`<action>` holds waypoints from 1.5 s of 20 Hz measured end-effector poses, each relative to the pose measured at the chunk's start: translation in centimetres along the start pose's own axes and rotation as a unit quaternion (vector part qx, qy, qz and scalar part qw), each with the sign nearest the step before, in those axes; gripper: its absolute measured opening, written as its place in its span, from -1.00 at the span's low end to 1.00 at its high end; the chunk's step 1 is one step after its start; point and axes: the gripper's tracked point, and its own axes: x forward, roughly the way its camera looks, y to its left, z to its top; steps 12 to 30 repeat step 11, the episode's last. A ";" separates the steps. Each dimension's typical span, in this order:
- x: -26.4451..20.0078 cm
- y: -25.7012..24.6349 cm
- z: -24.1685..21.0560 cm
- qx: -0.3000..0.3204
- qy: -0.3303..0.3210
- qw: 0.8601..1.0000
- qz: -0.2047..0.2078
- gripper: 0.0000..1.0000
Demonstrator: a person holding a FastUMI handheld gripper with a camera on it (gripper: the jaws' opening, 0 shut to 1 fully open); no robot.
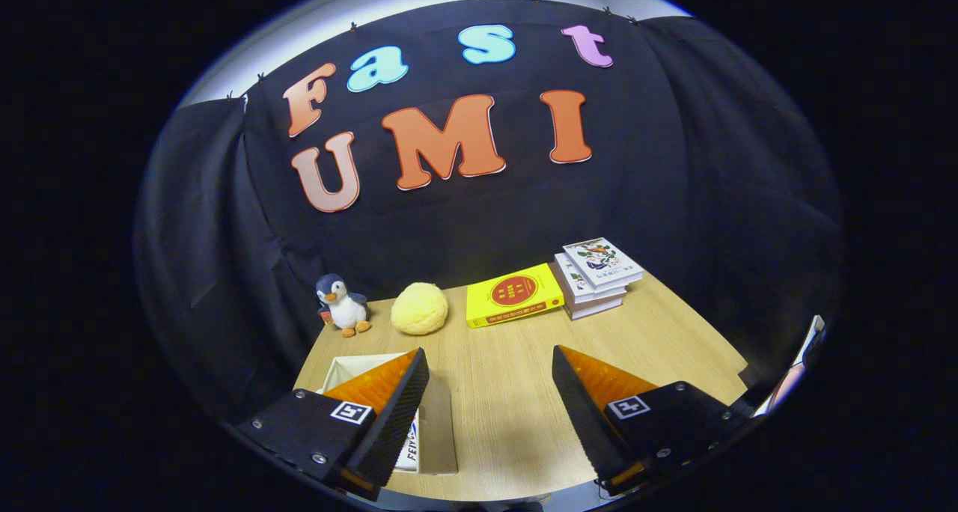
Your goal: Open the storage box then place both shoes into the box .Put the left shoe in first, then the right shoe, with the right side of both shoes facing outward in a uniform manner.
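Table (509, 392) carries, along the far edge, a book stack (599, 276), yellow book (513, 295), yellow ball (420, 308) and toy penguin (341, 302). The box (438, 422) sits low behind the left finger, apparently already open-topped, with something white and printed inside that may be a shoe; hard to tell. Gripper (490, 400) spread wide, holding nothing: judged between steps, so next is to find a shoe and check its orientation.

Storage box (438, 422) sits under the gripper's (490, 403) left finger, fingers wide apart over table (516, 392). Beyond, left to right: penguin toy (342, 303), round plush (420, 308), flat book (513, 295), book stack (597, 275). Box contents unclear, possibly a shoe.
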 end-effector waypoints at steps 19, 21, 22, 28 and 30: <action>-3.9 -11.3 3.9 0.004 -0.090 0.994 -0.067 0.96; -3.9 -11.3 3.9 0.004 -0.090 0.994 -0.067 0.96; -3.9 -11.3 3.9 0.004 -0.090 0.994 -0.067 0.96; -3.9 -11.3 3.9 0.004 -0.090 0.994 -0.067 0.96; -3.9 -11.3 3.9 0.004 -0.090 0.994 -0.067 0.96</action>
